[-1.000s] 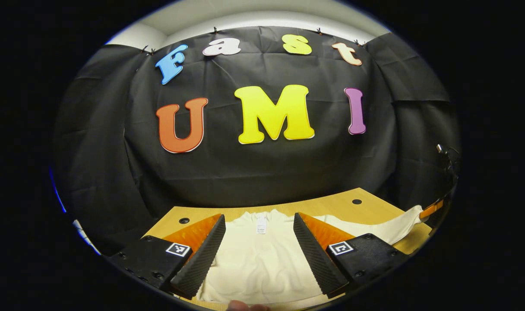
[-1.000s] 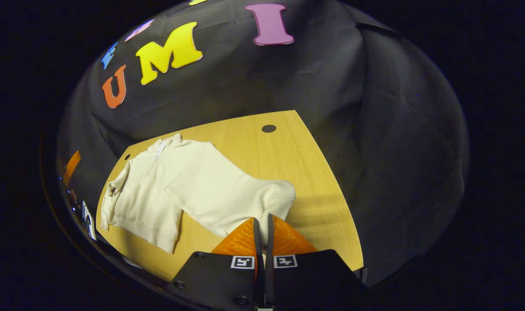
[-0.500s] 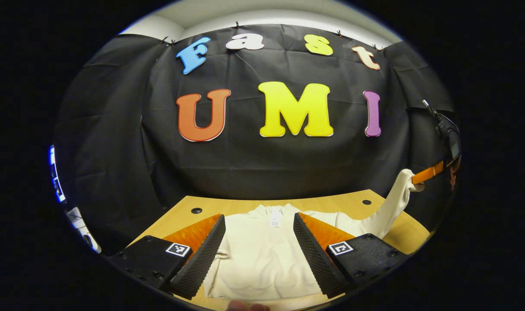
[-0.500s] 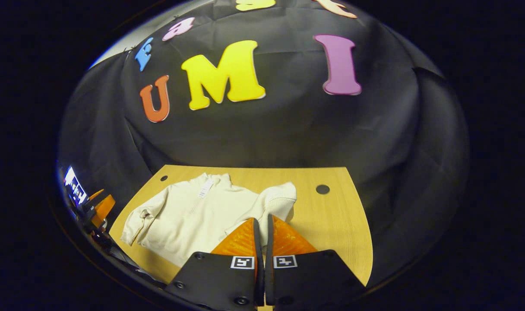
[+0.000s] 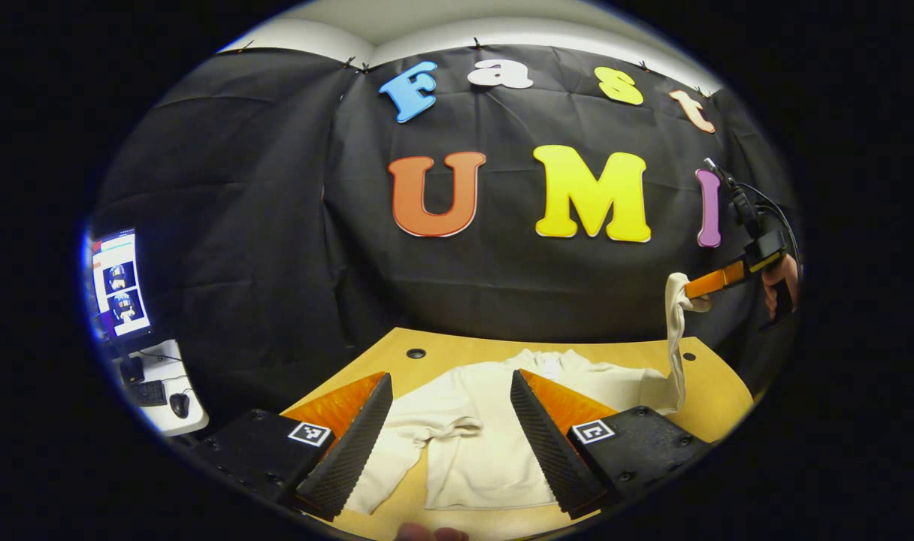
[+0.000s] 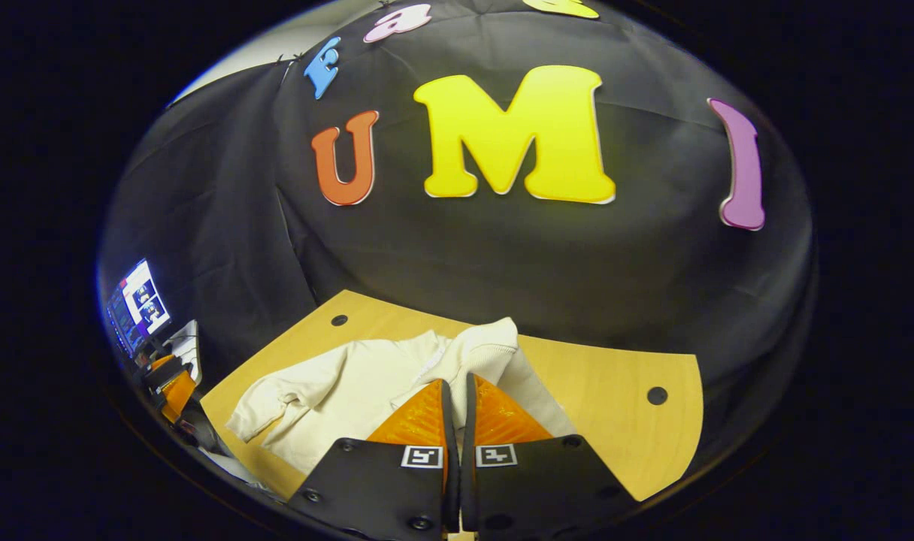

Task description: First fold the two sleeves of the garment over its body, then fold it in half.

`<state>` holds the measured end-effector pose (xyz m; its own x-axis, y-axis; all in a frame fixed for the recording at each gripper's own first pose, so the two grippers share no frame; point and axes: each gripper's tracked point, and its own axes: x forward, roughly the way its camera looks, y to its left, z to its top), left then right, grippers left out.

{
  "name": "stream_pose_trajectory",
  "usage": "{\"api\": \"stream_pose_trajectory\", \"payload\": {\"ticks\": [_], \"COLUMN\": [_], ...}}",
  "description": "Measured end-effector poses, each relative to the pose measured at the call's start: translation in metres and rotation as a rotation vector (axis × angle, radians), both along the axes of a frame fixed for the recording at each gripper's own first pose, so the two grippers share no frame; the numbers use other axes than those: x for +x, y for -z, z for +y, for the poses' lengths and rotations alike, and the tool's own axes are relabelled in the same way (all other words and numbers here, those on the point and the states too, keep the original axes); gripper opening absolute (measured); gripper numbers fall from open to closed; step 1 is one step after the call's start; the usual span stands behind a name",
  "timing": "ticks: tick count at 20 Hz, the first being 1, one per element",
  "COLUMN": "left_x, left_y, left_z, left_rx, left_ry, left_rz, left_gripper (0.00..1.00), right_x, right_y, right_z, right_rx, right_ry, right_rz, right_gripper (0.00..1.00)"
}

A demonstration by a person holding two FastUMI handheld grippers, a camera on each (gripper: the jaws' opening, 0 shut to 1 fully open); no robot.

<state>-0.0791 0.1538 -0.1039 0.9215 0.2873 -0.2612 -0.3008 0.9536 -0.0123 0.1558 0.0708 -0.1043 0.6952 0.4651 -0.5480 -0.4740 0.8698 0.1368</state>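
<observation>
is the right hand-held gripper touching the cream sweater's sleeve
Touching. In the left gripper view, the right hand-held gripper pinches the cream knit sleeve's cuff, lifting it off the wooden table.

A light wooden table point(image 5: 716, 387) with small round holes near its far corners carries a cream garment point(image 5: 472, 436), which lies spread across its middle. The garment's body and one crumpled sleeve point(image 5: 416, 432) rest flat on the wood toward the near edge.
</observation>
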Motion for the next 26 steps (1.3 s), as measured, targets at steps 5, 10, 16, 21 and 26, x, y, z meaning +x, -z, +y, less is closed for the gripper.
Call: {"api": "stream_pose_trajectory", "payload": {"ticks": [5, 10, 16, 21, 26], "left_x": [-0.032, -0.046, -0.059, -0.062, -0.062], "left_y": [0.013, 0.021, 0.032, 0.045, 0.051], "left_z": [0.046, 0.067, 0.089, 0.099, 0.103], "left_rx": [-0.011, -0.011, 0.006, -0.006, -0.01], "left_ry": [-0.105, -0.145, -0.175, -0.192, -0.193], "left_rz": [0.037, 0.067, 0.116, 0.146, 0.157], "left_gripper": [1.0, 1.0, 1.0, 1.0, 1.0], "right_x": [0.021, 0.037, 0.051, 0.049, 0.05], "right_y": [0.038, 0.107, 0.187, 0.23, 0.24], "right_z": [0.095, 0.174, 0.245, 0.279, 0.285], "right_rx": [0.001, -0.103, -0.192, -0.251, -0.239], "right_ry": [-0.112, -0.219, -0.242, -0.278, -0.259], "right_rz": [0.029, 0.028, 0.054, 0.064, 0.09], "right_gripper": [0.01, 0.01, 0.02, 0.04, 0.16]}}
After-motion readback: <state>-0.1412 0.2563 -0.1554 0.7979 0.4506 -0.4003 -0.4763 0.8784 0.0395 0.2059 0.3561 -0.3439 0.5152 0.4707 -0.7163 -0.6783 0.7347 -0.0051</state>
